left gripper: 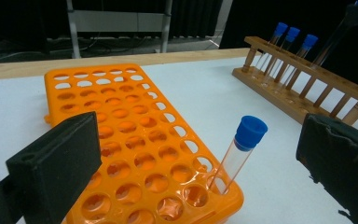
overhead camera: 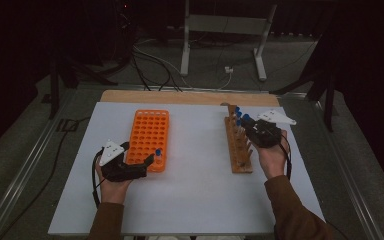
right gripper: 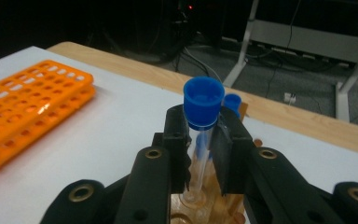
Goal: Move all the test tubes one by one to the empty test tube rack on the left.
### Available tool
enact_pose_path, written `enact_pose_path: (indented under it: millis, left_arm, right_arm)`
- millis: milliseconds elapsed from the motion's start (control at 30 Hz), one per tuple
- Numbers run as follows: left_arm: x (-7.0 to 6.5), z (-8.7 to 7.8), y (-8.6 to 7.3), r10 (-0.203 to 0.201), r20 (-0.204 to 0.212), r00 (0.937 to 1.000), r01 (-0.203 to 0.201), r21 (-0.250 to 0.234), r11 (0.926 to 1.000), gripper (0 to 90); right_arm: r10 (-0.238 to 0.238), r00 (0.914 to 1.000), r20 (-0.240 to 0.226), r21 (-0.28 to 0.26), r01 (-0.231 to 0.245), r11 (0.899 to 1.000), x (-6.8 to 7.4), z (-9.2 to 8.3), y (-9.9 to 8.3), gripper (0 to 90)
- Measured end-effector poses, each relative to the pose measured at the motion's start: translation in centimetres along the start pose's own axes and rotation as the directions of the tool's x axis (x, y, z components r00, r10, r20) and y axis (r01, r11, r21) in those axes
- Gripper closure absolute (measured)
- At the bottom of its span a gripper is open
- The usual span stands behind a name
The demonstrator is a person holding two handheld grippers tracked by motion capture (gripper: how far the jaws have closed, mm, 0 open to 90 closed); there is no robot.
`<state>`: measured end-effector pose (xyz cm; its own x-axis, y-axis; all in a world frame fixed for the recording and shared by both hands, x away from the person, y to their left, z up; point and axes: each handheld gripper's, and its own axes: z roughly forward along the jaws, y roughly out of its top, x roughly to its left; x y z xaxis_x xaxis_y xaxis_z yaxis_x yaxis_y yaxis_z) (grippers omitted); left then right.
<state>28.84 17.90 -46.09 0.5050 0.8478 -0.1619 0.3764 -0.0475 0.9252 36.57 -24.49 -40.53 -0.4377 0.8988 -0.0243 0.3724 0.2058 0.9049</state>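
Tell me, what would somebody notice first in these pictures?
Probably the bright orange rack on the left of the white table, with one blue-capped tube leaning in a near corner hole. Next, the right gripper is shut on another blue-capped test tube over the wooden rack on the right.

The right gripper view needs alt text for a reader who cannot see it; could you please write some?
The right gripper is shut on a clear tube with a blue cap, just above a wooden rack. Another blue cap shows behind it. An orange rack lies at the left on the white table.
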Motion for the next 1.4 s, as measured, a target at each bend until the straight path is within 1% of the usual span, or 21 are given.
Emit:
enact_pose_path:
  millis: [167, 267, 367, 500, 700, 867, 1000, 1067, 1200, 1267, 1400]
  left_arm:
    - [-0.4, -0.1, 0.4, 0.014, 0.001, 0.9999, -0.014, -0.008, 0.9999, 0.9]
    - [-0.7, 0.0, 0.4, 0.020, 0.013, 0.9997, -0.020, -0.010, 0.9997, 1.4]
    - [-1.0, 0.1, 0.5, 0.032, 0.016, 0.9993, -0.032, -0.009, 0.9995, 1.5]
    - [-1.3, 0.1, 0.8, 0.031, 0.032, 0.9990, -0.031, -0.015, 0.9994, 2.1]
    - [-2.3, 0.3, 1.3, 0.066, 0.044, 0.9968, -0.066, -0.011, 0.9978, 4.5]
    - [-3.1, 0.5, 1.7, 0.095, 0.063, 0.9935, -0.095, -0.013, 0.9954, 6.8]
    - [-4.1, 1.0, 2.4, 0.116, 0.087, 0.9894, -0.115, -0.012, 0.9933, 8.1]
    - [-4.7, 1.3, 2.7, 0.126, 0.096, 0.9874, -0.125, -0.013, 0.9920, 8.4]
    - [-5.6, 2.3, 3.1, 0.120, 0.119, 0.9856, -0.120, -0.009, 0.9928, 10.2]
    - [-6.1, 3.0, 3.2, 0.124, 0.134, 0.9833, -0.124, -0.002, 0.9922, 11.8]
    - [-6.9, 4.2, 3.4, 0.124, 0.153, 0.9804, -0.127, 0.010, 0.9919, 14.0]
  right_arm:
    - [-0.014, 0.9995, -0.028, -0.017, 0.013, 1.000, 0.8, -0.5, 0.7, 77.4]
    - [-0.018, 0.9984, -0.054, -0.022, 0.017, 1.000, 1.5, -0.5, 0.7, 77.4]
    - [-0.019, 0.9966, -0.080, -0.020, 0.018, 1.000, 2.4, -0.3, 0.6, 77.4]
    - [-0.030, 0.9929, -0.115, -0.008, 0.029, 1.000, 3.4, 0.1, 0.5, 77.4]
    - [-0.040, 0.9874, -0.153, 0.003, 0.041, 0.999, 4.6, 0.5, 0.5, 77.3]
    - [-0.033, 0.9813, -0.190, 0.006, 0.035, 0.999, 5.3, 0.6, 0.5, 77.4]
    - [-0.043, 0.9769, -0.209, 0.010, 0.046, 0.999, 5.9, 0.7, 0.5, 77.3]
    - [-0.041, 0.9740, -0.223, 0.012, 0.045, 0.999, 6.1, 0.7, 0.6, 77.4]
    - [-0.035, 0.9692, -0.244, 0.019, 0.041, 0.999, 6.6, 0.8, 0.6, 77.4]
    - [-0.038, 0.9674, -0.250, 0.024, 0.045, 0.999, 6.9, 0.8, 0.8, 77.4]
    - [-0.048, 0.9601, -0.276, 0.023, 0.057, 0.998, 7.7, 0.7, 1.1, 77.4]
